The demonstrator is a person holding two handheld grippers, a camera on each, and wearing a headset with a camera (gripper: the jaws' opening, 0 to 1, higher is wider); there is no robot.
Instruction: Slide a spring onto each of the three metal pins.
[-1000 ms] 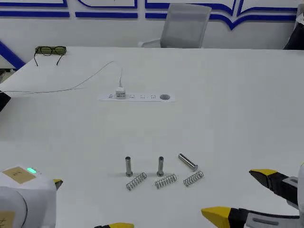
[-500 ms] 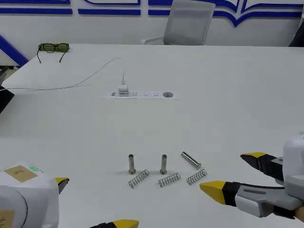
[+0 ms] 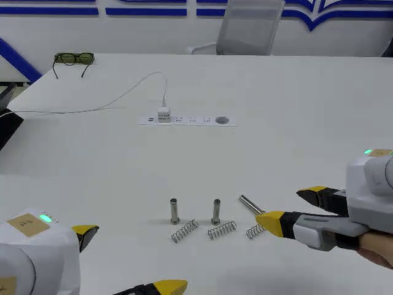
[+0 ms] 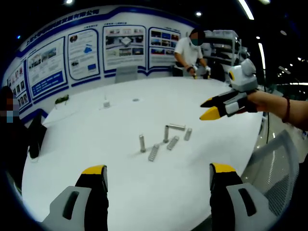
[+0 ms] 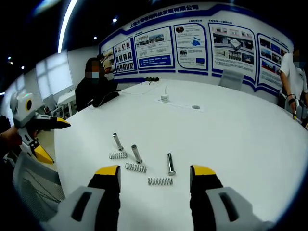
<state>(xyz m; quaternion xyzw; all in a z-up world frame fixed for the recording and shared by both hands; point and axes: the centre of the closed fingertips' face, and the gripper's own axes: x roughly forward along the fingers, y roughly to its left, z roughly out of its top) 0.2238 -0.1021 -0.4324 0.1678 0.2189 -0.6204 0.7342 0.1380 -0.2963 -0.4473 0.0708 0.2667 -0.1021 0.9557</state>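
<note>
Two metal pins stand upright on the white table (image 3: 295, 110), the left pin (image 3: 174, 210) and the middle pin (image 3: 216, 211); a third pin (image 3: 249, 204) lies flat to their right. Three springs (image 3: 184, 231) (image 3: 221, 230) (image 3: 253, 231) lie in a row just in front of them. My right gripper (image 3: 290, 208) is open, its near fingertip (image 3: 270, 221) hovering beside the rightmost spring. My left gripper (image 3: 128, 261) is open at the lower left, well short of the pins. The left gripper view has the pins (image 4: 166, 134) and springs (image 4: 153, 152) ahead of its open gripper (image 4: 158, 171). The right gripper view has a spring (image 5: 160, 181) between its open gripper (image 5: 155, 171) fingers.
A white power strip (image 3: 184, 120) with a plugged charger and cable lies mid-table. Green glasses (image 3: 73, 59) rest at the far left and a grey chair (image 3: 249, 27) stands behind the table. A person (image 4: 190, 48) stands at the far side and another person (image 5: 96, 82) sits by the edge.
My right gripper has come in from the lower right, leftward and up toward the lying pin and rightmost spring. The left gripper has barely moved. Pins and springs lie as before.
</note>
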